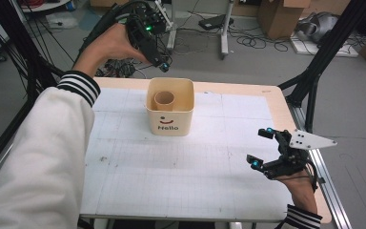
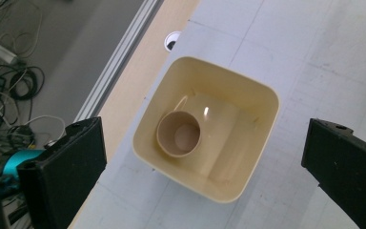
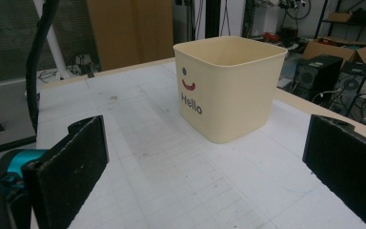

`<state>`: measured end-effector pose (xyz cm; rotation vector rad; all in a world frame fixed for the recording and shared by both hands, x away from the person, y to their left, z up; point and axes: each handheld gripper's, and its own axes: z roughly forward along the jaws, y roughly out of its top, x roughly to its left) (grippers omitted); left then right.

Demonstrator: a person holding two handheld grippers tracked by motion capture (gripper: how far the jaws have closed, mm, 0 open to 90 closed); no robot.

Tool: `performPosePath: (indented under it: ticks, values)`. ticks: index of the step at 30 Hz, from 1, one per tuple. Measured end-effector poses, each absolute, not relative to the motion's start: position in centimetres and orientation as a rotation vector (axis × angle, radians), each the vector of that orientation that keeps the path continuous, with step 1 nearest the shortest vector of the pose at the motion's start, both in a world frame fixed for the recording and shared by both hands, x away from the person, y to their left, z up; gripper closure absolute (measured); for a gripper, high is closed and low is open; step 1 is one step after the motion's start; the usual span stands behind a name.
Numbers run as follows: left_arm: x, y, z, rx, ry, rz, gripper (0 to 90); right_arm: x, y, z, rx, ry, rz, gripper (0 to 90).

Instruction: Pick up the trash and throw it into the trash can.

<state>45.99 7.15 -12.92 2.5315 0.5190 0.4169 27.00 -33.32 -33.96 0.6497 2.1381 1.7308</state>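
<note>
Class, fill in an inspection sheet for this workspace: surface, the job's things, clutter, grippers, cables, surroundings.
Surface: white gridded mat on table, some smudges.
Job's things: cream bin marked "Hello", upright; brown cup standing inside it, mouth up.
Clutter: nothing seen on the mat.
Grippers: left gripper open, held above the bin's far side; right gripper open, low at the table's right edge.
Cables: loose cables on the floor beyond the table.
Surroundings: cardboard boxes, black frame struts.
</note>
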Motion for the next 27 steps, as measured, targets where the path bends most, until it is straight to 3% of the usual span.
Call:
performPosePath:
  ticks: [10, 27]
  values:
    - [43.0, 11.2, -12.6, 2.369, 0.504, 0.431, 1.7, 26.9, -33.4, -33.8, 0.647, 2.119, 1.740, 0.3]
    - [37.6, 17.8, -17.0, 2.173, 0.465, 0.435, 1.7, 27.1, -33.2, -34.1, 0.655, 2.133, 1.721, 0.3]
